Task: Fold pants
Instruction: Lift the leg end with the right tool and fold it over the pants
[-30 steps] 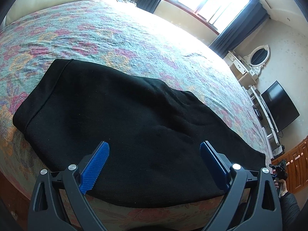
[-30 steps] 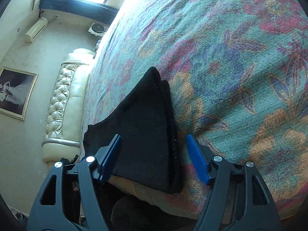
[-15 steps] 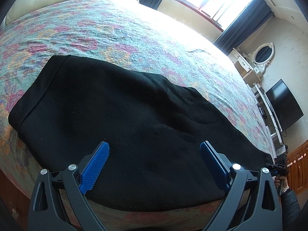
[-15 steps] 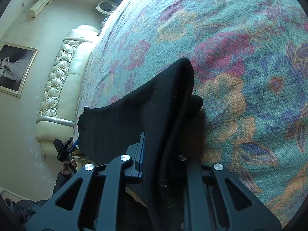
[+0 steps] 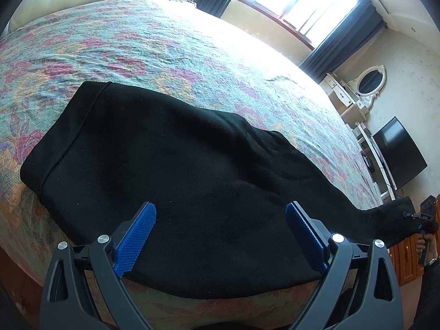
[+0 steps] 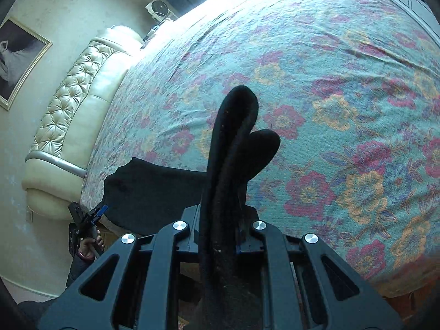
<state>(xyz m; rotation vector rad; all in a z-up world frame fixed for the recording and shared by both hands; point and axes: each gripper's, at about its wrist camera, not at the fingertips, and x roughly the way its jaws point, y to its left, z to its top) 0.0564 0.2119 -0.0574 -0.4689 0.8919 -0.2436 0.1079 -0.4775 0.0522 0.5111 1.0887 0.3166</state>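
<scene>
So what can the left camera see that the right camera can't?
Only the left camera shows the window, the TV, the mirror and the open left gripper over the pants' wide end.
Only the right camera shows the picture on the wall and the right gripper shut on the pants' leg ends.
Both show the black pants and the flowery bed.

1. The pants (image 5: 192, 178) were matt black cloth, soft and slightly fuzzy.
2. The bedspread (image 6: 343, 96) was rough woven floral cloth.
3. The headboard (image 6: 74, 110), at left, was glossy tufted leather.
4. The left tool (image 5: 220, 236) had ribbed blue plastic pads.
</scene>
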